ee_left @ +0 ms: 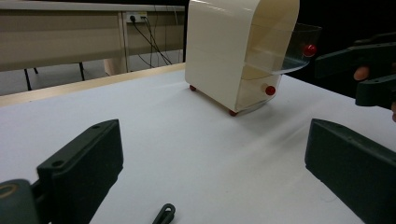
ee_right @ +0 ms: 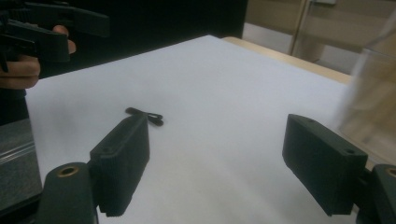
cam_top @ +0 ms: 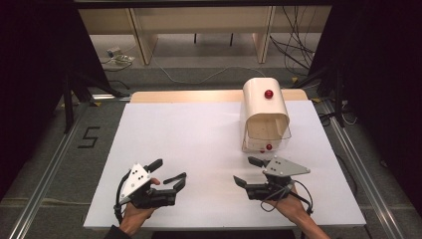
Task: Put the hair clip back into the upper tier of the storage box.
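A cream box [cam_top: 261, 102] with a curved top stands at the right back of the white table [cam_top: 199, 134]. Its clear front flap [ee_left: 289, 46] carries a red knob [ee_left: 309, 50], and a second red knob [ee_left: 270, 90] sits lower on the front. In the right gripper view the box [ee_right: 373, 93] is a blur at the right edge. My left gripper [cam_top: 172, 168] rests near the front edge, open and holding nothing. My right gripper [cam_top: 243, 169] is open in front of the box. A small black clip [ee_right: 147, 115] lies on the table between them, just ahead of my left jaws [ee_left: 164, 214].
A wooden strip [cam_top: 199, 95] borders the table's far side. Cables [cam_top: 298, 45] trail on the floor beyond, by pale furniture legs. Metal rails [cam_top: 50, 164] run along both sides of the table. The number 5 [cam_top: 88, 137] is marked on the floor at left.
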A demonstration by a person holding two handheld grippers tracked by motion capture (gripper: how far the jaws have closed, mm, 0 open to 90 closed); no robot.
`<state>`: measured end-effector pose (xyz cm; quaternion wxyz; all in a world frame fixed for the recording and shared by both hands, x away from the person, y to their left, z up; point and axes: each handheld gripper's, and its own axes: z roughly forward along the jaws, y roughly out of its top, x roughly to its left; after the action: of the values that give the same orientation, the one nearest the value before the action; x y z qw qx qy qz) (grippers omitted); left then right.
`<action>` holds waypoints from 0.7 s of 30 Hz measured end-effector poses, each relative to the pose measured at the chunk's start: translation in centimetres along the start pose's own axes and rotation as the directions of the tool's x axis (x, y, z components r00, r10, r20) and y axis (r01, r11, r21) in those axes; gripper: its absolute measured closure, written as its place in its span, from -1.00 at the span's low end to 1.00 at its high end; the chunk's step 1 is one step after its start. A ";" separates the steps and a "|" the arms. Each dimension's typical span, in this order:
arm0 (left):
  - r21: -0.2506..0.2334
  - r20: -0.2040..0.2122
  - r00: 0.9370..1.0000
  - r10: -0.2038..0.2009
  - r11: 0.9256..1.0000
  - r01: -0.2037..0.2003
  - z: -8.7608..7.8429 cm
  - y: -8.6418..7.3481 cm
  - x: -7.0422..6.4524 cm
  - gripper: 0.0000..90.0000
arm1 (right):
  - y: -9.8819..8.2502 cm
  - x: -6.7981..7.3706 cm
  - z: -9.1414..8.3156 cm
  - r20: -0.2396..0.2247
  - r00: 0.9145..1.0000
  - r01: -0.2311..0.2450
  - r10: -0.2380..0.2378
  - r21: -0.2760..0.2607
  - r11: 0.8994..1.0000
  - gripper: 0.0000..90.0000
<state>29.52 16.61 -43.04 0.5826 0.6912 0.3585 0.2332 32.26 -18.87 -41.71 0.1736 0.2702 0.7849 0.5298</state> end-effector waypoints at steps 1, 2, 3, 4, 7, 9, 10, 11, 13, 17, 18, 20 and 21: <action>-0.002 0.001 1.000 -0.002 1.000 0.002 0.0 0.0 0.0 -0.91 | 0.3 0.1 0.5 -0.005 1.000 0.005 -0.005 0.007 1.000 -0.47; -0.002 0.001 1.000 -0.002 1.000 0.002 0.0 0.0 0.0 -0.91 | 0.5 0.2 1.0 -0.011 1.000 0.014 -0.014 0.017 1.000 -0.47; -0.004 0.002 1.000 -0.001 1.000 0.001 -0.1 0.0 0.0 -0.91 | 0.7 0.3 1.5 -0.019 1.000 0.021 -0.020 0.027 0.999 -0.47; -0.006 -0.001 1.000 0.001 1.000 -0.001 -0.1 0.0 0.1 -0.91 | 0.9 0.3 2.0 -0.024 0.999 0.027 -0.026 0.037 0.999 -0.46; -0.014 -0.001 1.000 -0.006 1.000 0.006 -0.2 0.1 0.1 -0.91 | 1.3 0.3 3.3 -0.042 0.998 0.041 -0.038 0.066 0.997 -0.46; -0.015 -0.003 1.000 -0.002 1.000 0.002 -0.2 0.0 0.1 -0.92 | 1.6 0.4 4.0 -0.058 0.997 0.050 -0.045 0.086 0.995 -0.46; -0.018 -0.004 1.000 -0.005 1.000 0.005 -0.2 0.1 0.1 -0.92 | 1.7 0.4 4.4 -0.064 0.997 0.053 -0.047 0.096 0.994 -0.46; -0.019 -0.004 1.000 -0.007 1.000 0.007 -0.2 0.1 0.1 -0.92 | 1.8 0.5 4.8 -0.074 0.996 0.057 -0.050 0.106 0.993 -0.46; -0.021 -0.005 1.000 -0.008 1.000 0.007 -0.2 0.1 0.1 -0.92 | 2.1 0.6 5.6 -0.099 0.993 0.070 -0.057 0.131 0.989 -0.45; -0.020 -0.001 1.000 -0.012 1.000 0.012 -0.3 0.2 0.2 -0.92 | 2.5 0.9 7.3 -0.151 0.986 0.105 -0.078 0.180 0.978 -0.45; -0.026 -0.002 1.000 -0.016 1.000 0.016 -0.3 0.2 0.1 -0.92 | 2.6 1.1 7.7 -0.157 0.984 0.109 -0.079 0.192 0.975 -0.45; -0.027 -0.004 1.000 -0.014 1.000 0.014 -0.4 0.2 0.2 -0.92 | 2.8 1.4 8.6 -0.179 0.980 0.122 -0.085 0.209 0.970 -0.45; -0.027 -0.004 1.000 -0.014 1.000 0.014 -0.4 0.2 0.2 -0.92 | 2.9 1.5 9.0 -0.191 0.977 0.136 -0.095 0.216 0.967 -0.45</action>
<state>29.39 16.98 -42.78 0.5926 0.6802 0.3615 0.2355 36.83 -10.48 -42.42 0.1008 0.1933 0.8673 0.4474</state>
